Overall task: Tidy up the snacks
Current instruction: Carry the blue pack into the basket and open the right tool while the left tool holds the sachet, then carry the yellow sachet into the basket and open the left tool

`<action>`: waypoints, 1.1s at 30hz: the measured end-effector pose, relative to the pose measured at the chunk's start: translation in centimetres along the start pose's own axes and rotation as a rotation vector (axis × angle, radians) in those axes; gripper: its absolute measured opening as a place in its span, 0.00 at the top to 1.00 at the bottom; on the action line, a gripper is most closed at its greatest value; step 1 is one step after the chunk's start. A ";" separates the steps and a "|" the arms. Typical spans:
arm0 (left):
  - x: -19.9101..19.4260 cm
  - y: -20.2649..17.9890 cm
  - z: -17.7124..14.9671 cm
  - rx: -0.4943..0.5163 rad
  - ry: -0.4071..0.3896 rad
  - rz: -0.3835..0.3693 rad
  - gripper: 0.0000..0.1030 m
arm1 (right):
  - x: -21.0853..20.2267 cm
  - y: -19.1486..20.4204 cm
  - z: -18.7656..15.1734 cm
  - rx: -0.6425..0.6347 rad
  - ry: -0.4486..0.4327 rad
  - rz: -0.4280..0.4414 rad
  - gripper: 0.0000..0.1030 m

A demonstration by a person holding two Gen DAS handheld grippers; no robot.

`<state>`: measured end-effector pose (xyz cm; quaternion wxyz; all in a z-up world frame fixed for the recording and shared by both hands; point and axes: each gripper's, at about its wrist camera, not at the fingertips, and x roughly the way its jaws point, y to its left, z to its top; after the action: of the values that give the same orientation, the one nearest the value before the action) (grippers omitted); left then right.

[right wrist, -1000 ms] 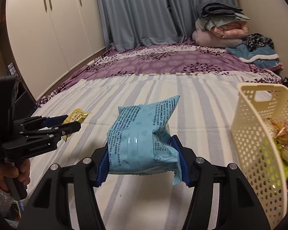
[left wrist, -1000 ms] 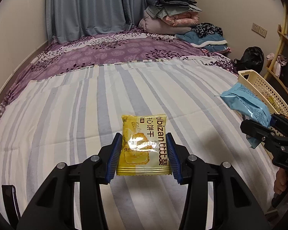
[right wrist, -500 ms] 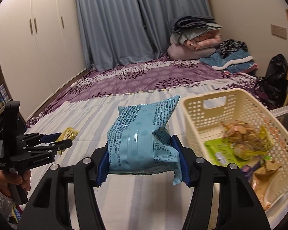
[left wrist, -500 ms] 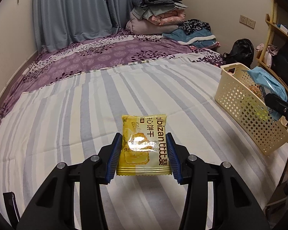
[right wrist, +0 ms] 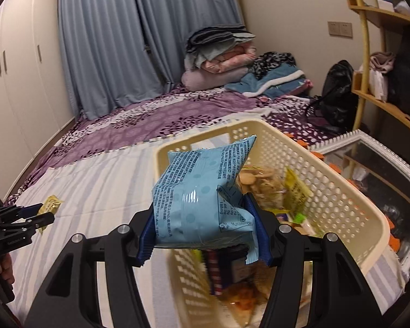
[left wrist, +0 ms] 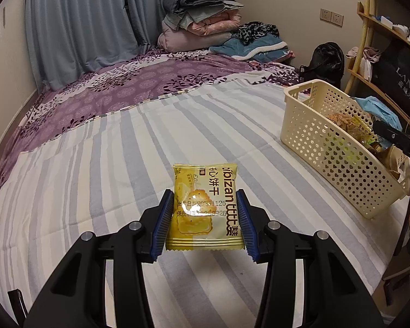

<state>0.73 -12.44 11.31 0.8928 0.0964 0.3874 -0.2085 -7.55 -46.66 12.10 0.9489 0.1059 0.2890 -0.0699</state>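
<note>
My left gripper (left wrist: 203, 222) is shut on a yellow cracker packet (left wrist: 205, 205) and holds it above the striped bed sheet (left wrist: 123, 164). My right gripper (right wrist: 205, 232) is shut on a light blue snack bag (right wrist: 202, 194) and holds it over the cream perforated basket (right wrist: 341, 191), which holds several snacks (right wrist: 262, 183). In the left wrist view the basket (left wrist: 328, 142) stands at the right, with the right gripper (left wrist: 396, 139) and the blue bag (left wrist: 380, 109) over its far side. In the right wrist view the left gripper (right wrist: 32, 216) with the yellow packet (right wrist: 50, 203) is at the far left.
Folded blankets and clothes (left wrist: 205, 22) are piled at the bed's far end on a purple floral cover (left wrist: 123, 87). A wooden shelf (left wrist: 382, 41) and a black bag (left wrist: 328, 60) stand to the right of the bed. A white-framed glass tray (right wrist: 382, 169) lies beyond the basket.
My right gripper has carried the blue bag rightward from above the sheet to over the basket. My left gripper has turned right with the yellow packet, bringing the basket into its view.
</note>
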 end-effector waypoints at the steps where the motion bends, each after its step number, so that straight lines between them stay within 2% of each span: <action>1: 0.1 -0.4 0.1 0.007 0.000 -0.003 0.54 | 0.2 -0.4 -0.1 0.004 0.005 -0.007 0.43; 8: 0.5 -2.5 1.1 0.046 0.003 -0.016 0.54 | 0.7 -1.6 -0.6 0.010 0.017 -0.021 0.40; 11: 0.6 -3.2 1.3 0.061 0.003 -0.022 0.54 | 0.3 -2.0 -0.6 0.021 -0.011 -0.030 0.22; 24: 1.1 -8.3 3.8 0.151 -0.016 -0.079 0.54 | -3.4 -3.5 -0.5 0.077 -0.116 -0.006 0.21; 33: 1.9 -13.8 6.7 0.211 -0.033 -0.194 0.54 | -4.9 -4.7 -1.2 0.090 -0.144 -0.031 0.19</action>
<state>0.09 -27.60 14.36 0.8596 0.1486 0.3561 -0.3351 -13.11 -50.57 13.10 0.9604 0.1385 0.2179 -0.1049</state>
